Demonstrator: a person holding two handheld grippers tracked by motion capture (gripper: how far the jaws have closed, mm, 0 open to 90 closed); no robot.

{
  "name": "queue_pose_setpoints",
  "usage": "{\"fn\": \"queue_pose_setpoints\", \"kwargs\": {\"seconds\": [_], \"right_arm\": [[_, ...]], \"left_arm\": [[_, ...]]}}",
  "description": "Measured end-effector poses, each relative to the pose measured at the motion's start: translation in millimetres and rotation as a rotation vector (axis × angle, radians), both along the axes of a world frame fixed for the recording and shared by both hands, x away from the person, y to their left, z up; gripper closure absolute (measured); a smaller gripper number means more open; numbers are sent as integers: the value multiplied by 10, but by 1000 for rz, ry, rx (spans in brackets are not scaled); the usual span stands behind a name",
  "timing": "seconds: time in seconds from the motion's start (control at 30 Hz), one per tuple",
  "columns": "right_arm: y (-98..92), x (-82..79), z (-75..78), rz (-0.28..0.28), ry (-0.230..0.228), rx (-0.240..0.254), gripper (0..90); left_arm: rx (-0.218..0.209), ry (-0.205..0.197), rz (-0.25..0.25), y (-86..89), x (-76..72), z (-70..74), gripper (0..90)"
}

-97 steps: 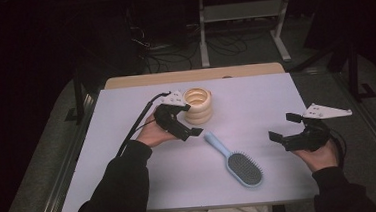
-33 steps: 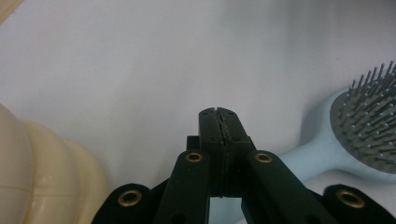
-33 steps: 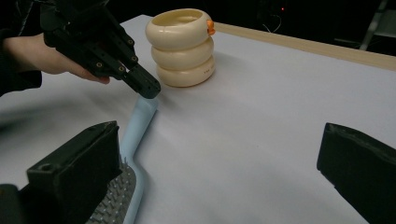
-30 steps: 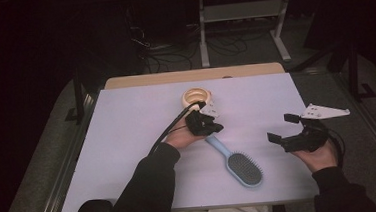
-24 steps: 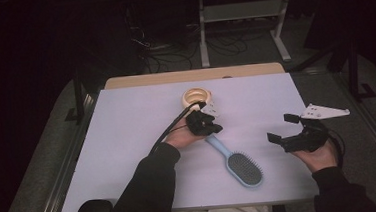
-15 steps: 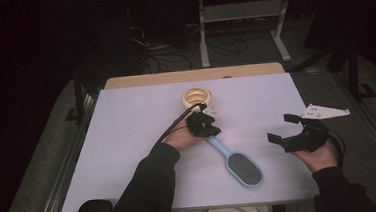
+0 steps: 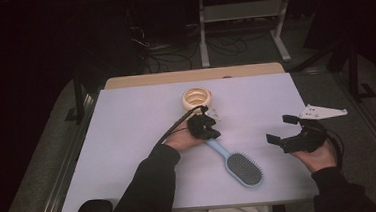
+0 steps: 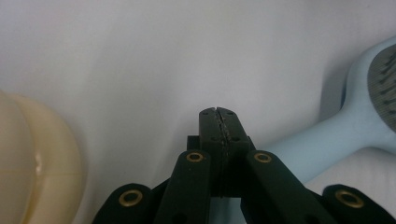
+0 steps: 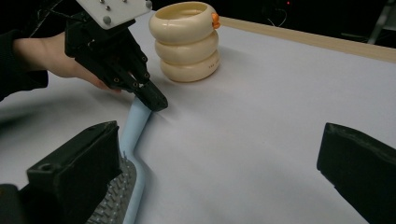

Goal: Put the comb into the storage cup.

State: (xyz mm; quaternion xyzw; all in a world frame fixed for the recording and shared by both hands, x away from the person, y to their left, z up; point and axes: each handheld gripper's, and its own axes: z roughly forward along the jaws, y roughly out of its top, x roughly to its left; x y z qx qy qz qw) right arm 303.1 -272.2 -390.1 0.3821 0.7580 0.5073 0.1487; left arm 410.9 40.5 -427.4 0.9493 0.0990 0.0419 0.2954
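A light blue hairbrush [image 7: 243, 168] lies on the white table [image 7: 128, 140], its handle pointing toward a cream ribbed container [image 7: 198, 99]. My left gripper [image 7: 209, 133] is shut, its tip down at the far end of the brush handle [image 9: 137, 121]. In the left gripper view the jaws [image 8: 218, 112] meet with nothing between them, and the brush [image 8: 345, 126] lies just to their right. My right gripper [image 7: 279, 129] hovers open to the right of the brush, with nothing between its jaws [image 9: 219, 135].
The cream container [image 9: 189, 39] has an orange spot on its rim and stands just behind the left gripper [image 9: 156, 103]. A wooden strip [image 7: 194, 75] runs along the table's far edge. Dark floor, cables and a metal stand lie beyond.
The left hand has come from beside the cream container down to the end of the brush handle, then barely moved. The right hand has kept still.
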Motion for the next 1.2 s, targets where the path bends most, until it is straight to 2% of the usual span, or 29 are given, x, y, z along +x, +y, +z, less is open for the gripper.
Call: {"fn": "queue_pose_setpoints", "kwargs": {"seconds": [0.37, 0.57, 1.03, 1.2], "right_arm": [[1, -1, -2, -4, 3, -2, 0], [5, 0, -5, -4, 4, -7, 0], [8, -1, -5, -5, 4, -10, 0], [6, 4, -9, -9, 2, -16, 0]], "left_arm": [[14, 3, -3, 107, -52, -18, 900], [12, 0, -26, 158, -151, -16, 900], [-5, 13, -38, 273, -304, -68, 900], [8, 6, -49, 353, -385, -53, 900]]}}
